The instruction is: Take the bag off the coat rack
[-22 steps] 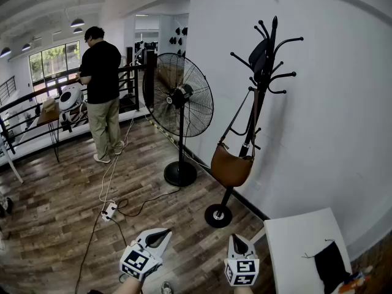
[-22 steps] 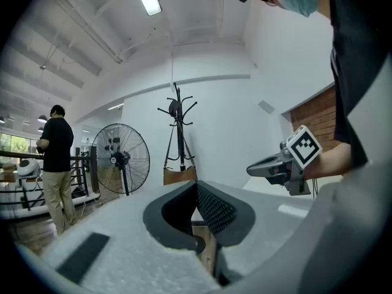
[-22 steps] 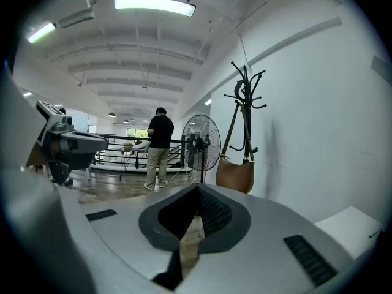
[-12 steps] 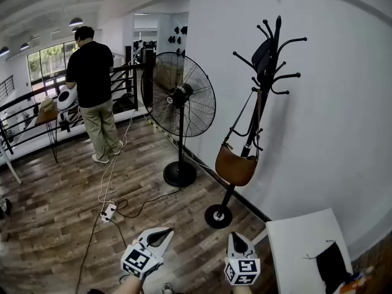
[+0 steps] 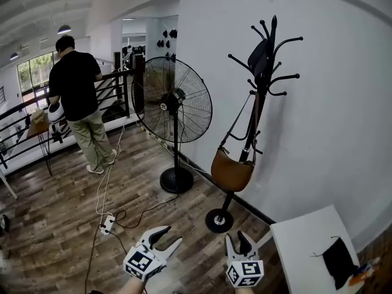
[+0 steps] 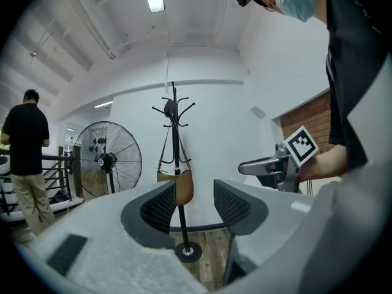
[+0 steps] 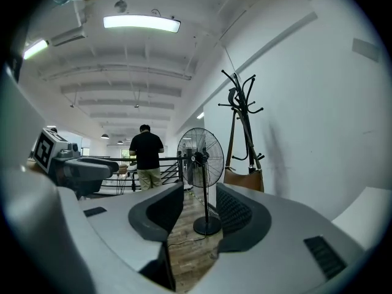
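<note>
A brown leather bag (image 5: 231, 170) hangs by its long strap from a black coat rack (image 5: 263, 72) that stands against the white wall. In the left gripper view the bag (image 6: 184, 185) shows far off between the jaws; in the right gripper view the bag (image 7: 248, 179) sits right of the jaws. My left gripper (image 5: 165, 239) and right gripper (image 5: 237, 242) are held low at the bottom of the head view, well short of the rack. Both are open with nothing between their fingers.
A tall black pedestal fan (image 5: 173, 106) stands left of the rack, with cables and a power strip (image 5: 108, 224) on the wood floor. A person in a black shirt (image 5: 76, 97) stands by a railing at the back left. A white table (image 5: 318, 250) with a black cloth is at lower right.
The head view has shifted: both grippers sit a little lower and to the right, their jaws now more visibly apart. The person at the back has moved left in the picture.
</note>
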`<state>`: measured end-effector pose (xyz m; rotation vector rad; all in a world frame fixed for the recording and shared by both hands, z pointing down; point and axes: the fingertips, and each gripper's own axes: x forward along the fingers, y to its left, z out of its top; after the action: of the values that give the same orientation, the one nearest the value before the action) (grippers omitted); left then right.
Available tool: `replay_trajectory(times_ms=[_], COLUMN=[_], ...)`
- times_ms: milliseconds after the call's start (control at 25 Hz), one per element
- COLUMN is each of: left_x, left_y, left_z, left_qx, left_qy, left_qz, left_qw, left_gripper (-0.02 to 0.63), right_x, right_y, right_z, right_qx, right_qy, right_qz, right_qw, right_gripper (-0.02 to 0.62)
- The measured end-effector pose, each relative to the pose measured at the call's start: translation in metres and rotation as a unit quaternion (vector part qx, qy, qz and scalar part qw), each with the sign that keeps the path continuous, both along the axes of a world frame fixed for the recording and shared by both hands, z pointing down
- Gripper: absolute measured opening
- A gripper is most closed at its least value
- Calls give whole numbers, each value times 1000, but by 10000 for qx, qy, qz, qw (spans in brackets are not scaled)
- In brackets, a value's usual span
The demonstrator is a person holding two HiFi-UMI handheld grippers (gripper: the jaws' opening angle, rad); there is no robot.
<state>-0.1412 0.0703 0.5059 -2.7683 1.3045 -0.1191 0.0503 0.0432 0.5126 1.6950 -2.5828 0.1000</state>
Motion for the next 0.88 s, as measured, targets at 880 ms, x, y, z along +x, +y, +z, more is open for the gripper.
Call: replay_trajectory(times_ms=[880], left_x=[33], left_y=[-101], left_z=[-3], left_qx=[-71], left_qy=[30], left_qz=[444], left_qw=[9990], left_gripper=[202], right_x=[32], right_y=[-97], right_z=[-5], right_qx=[-160], right_qy=[90], right_qz=[346], right_qw=[9992], right_gripper=[161])
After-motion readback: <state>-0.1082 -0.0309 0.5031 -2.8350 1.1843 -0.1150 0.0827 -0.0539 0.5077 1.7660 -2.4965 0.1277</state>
